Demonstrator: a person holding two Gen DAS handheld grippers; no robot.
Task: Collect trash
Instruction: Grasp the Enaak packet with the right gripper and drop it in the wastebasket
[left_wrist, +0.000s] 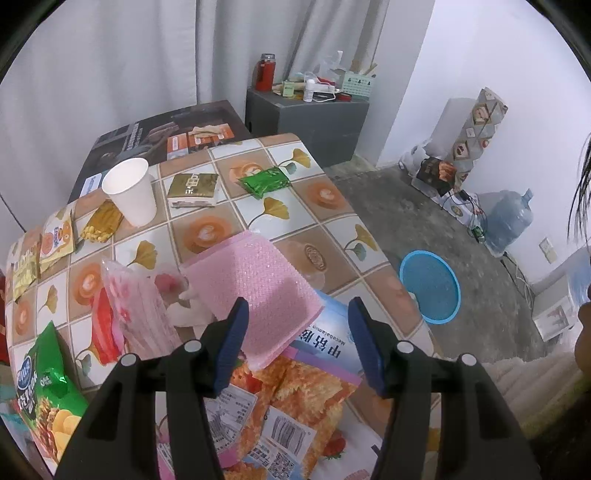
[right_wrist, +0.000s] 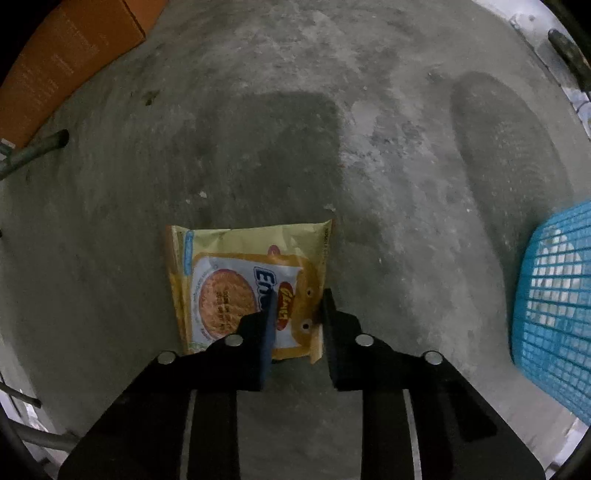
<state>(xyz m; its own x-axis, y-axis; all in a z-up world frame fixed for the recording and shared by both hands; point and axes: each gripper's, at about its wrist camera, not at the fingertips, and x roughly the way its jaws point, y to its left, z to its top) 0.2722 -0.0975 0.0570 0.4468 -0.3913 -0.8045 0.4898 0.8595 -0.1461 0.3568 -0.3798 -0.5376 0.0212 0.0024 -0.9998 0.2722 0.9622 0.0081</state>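
In the left wrist view my left gripper is open and empty above the table, over a pink bubble-wrap sheet and a blue-white medicine box. Snack wrappers lie around it: an orange chip bag, a green chip bag, a pink-red packet, a green sachet and a white paper cup. In the right wrist view my right gripper is part closed around the edge of a yellow biscuit wrapper, over the concrete floor. A blue mesh basket stands to the right.
The blue basket stands on the floor right of the table. A grey cabinet with a red flask is behind the table. A water jug and boxes line the far wall. A brown carton lies at upper left.
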